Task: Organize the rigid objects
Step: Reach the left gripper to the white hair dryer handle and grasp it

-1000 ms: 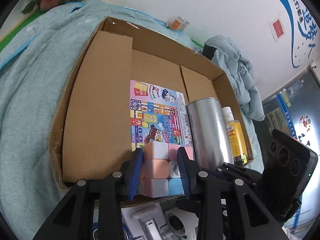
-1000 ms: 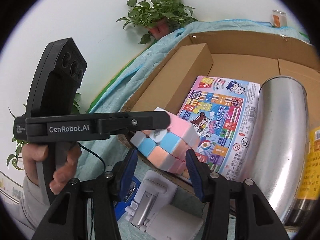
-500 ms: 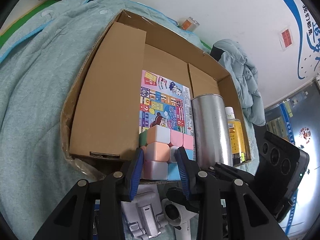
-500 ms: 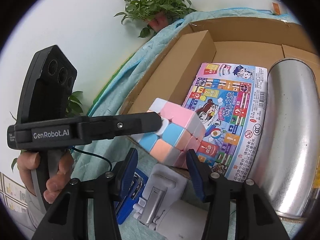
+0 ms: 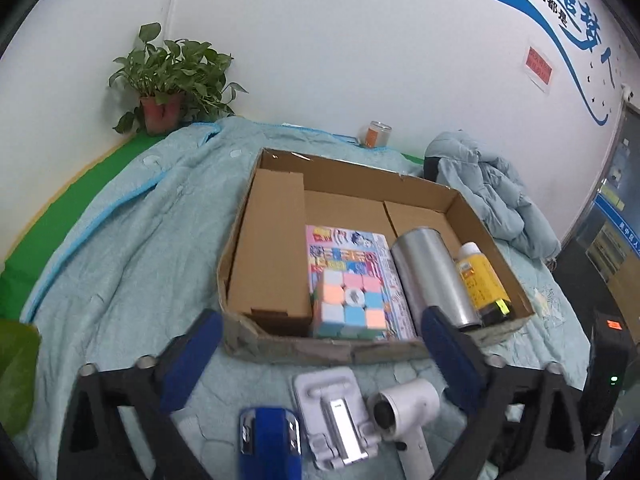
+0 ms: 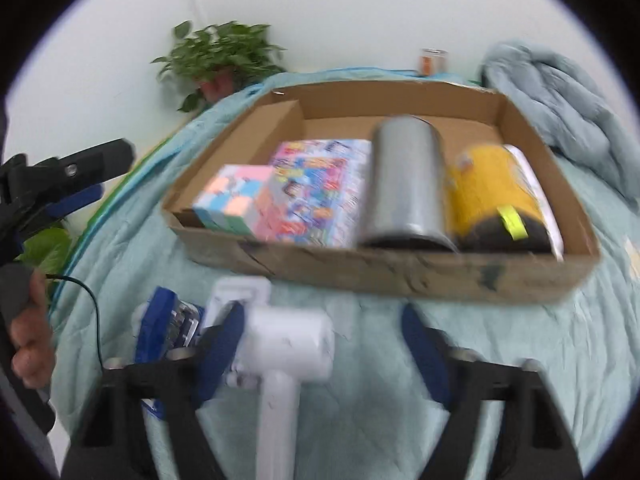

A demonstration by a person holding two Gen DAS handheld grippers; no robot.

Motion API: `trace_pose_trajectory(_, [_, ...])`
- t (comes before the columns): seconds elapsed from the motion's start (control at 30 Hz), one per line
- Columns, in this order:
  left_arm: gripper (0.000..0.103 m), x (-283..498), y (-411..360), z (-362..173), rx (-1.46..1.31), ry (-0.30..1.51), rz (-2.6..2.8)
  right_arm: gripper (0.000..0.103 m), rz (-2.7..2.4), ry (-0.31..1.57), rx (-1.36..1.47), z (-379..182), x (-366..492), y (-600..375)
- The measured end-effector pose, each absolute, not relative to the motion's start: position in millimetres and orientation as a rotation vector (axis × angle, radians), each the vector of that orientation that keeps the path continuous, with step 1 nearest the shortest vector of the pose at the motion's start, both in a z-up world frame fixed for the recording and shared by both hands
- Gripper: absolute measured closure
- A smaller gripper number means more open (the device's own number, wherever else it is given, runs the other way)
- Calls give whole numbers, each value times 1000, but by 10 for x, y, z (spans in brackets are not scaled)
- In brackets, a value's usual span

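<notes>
Left wrist view: the left gripper (image 5: 320, 316) hangs over the near edge of the cardboard box (image 5: 320, 350). Its jaws have just been opening and now stand wide apart with nothing between them. The pastel puzzle cube (image 5: 348, 308) sits released inside the box, just beyond the fingertips. It lies against the near wall, on the near end of the colourful game packet (image 5: 352, 248). A flat brown carton (image 5: 272, 252) is just left of the cube. A silver can (image 5: 432, 276) lies on its side just right of the packet, and a yellow bottle (image 5: 480, 280) lies at the far right. On the teal blanket (image 5: 140, 260), near of the box and under the gripper, lie a blue stapler (image 5: 270, 440), a white bracket (image 5: 336, 416) and a white handheld device (image 5: 404, 412).

Right wrist view, blurred: the right gripper (image 6: 322, 312) also shows its blue pads well apart, clamping nothing. The white device's head lies just beside its left pad. The cube stands at the box's near left corner, far and left of this gripper. A hand (image 6: 28, 344) at the left edge holds the other tool
</notes>
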State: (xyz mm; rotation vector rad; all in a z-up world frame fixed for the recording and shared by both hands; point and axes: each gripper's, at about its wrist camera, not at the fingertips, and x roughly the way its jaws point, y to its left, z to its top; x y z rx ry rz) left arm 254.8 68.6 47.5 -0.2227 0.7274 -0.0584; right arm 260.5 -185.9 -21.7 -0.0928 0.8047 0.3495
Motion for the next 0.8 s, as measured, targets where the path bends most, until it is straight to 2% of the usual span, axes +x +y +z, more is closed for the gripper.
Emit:
trace_pose_trajectory(0.03, [86,2519,639,450,-213,752,-78,101,315,815,-115,-255,2574,-1871])
trace_pose_trajectory(0.07, [101,2500,573,401,-191,788,-91,99,317,825,-108,-284,2538,-1900])
trace_pose_trajectory(0.13, [101,2392,481,365,-174,783,-74,99,334,819,-82,-272,2467,-1984])
trace_pose_trajectory(0.17, [97,2333,447,366,-178,771,-79,97,336,803,-85,-251,2383,-2000])
trace_pose_trajectory(0.2, [74,2265,414,369,-183,760,-81,75,349,784,-94,-224,2317,-2005])
trace_pose_trajectory(0.23, [21,2245,384,356,-182,761,-73,56,364,779,-101,-218,2278,-2004])
trace_pose_trajectory(0.27, [0,2212,379,345,-183,767,-51,23,397,774,-99,-221,2218,-2010])
trace_pose_trajectory(0.3, [2,2158,383,324,-193,744,-24,19,431,765,-81,-223,2155,-2019])
trace_pose_trajectory(0.5, [1,2054,333,-82,-215,866,-38,22,531,885,-95,-581,1937,-1968])
trace_pose_trajectory(0.53, [1,2014,348,-126,-224,873,-43,26,536,896,-95,-633,1911,-1965])
trace_pose_trajectory(0.6, [1,1926,316,-254,-238,900,-52,51,526,917,-101,-736,1868,-1936])
trace_pose_trajectory(0.7, [1,1829,235,-379,-247,919,-63,69,550,964,-94,-878,1858,-1869])
trace_pose_trajectory(0.73, [1,1783,204,-374,-249,920,-68,73,551,965,-95,-900,1856,-1855])
trace_pose_trajectory(0.8, [1,1735,137,-397,-257,922,-85,74,548,946,-108,-927,1832,-1844])
